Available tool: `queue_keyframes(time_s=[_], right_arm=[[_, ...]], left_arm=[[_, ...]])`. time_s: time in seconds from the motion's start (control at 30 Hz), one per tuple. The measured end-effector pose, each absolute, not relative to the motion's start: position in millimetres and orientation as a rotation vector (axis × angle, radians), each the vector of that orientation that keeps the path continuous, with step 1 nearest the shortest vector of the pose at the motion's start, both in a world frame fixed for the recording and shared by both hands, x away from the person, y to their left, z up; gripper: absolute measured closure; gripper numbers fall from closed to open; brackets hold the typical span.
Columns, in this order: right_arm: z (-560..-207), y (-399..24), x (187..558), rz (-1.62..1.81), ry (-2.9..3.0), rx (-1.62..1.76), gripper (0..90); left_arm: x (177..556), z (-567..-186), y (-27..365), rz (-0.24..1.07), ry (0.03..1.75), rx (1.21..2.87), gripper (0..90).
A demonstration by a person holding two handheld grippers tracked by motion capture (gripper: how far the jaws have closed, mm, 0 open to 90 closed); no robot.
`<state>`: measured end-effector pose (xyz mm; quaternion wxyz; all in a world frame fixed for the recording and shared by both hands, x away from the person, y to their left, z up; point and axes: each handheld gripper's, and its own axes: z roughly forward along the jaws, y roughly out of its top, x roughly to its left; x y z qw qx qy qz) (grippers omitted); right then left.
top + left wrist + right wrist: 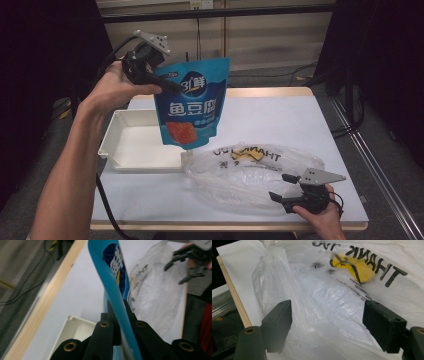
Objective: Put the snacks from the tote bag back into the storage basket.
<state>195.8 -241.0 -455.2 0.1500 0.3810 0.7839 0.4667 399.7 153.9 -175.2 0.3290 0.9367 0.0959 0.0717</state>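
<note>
A glossy blue snack pouch (192, 102) with white lettering and an orange food picture hangs upright, long axis running twelve to six, bottom edge toward six, above the white rectangular plastic tray (135, 145) at nine o'clock on the surface (280, 117). The left gripper (167, 82) has its fingers clamped on the pouch's upper left corner. The right gripper (282, 187) holds its fingers wide at the clear plastic shopping bag (240, 172).

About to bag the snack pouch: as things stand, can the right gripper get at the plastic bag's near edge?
Probably yes. The right gripper sits with jaws open right at the white plastic bag, film lying between them, nothing in between. The left gripper holds the blue snack pouch up over the white tray, clear of it.
</note>
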Motion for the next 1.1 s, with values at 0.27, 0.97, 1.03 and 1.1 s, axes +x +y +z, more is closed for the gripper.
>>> queue_keyframes(time_s=[0.27, 0.97, 1.03, 1.1], right_arm=[[-456, -241, 197, 1.343, 2.252, 1.099, 23.2], [-457, -241, 198, 1.346, 2.266, 1.094, 23.2], [-457, -241, 199, 1.346, 2.266, 1.093, 23.1], [-457, -240, 198, 1.348, 2.265, 1.092, 22.8]], left_arm=[[409, -180, 178, 0.188, 0.314, 2.454, 90.0], [436, -205, 220, 0.242, 0.441, 2.468, 90.0], [441, -208, 218, 0.246, 0.44, 2.488, 90.0], [446, -210, 215, 0.262, 0.427, 2.518, 90.0]])
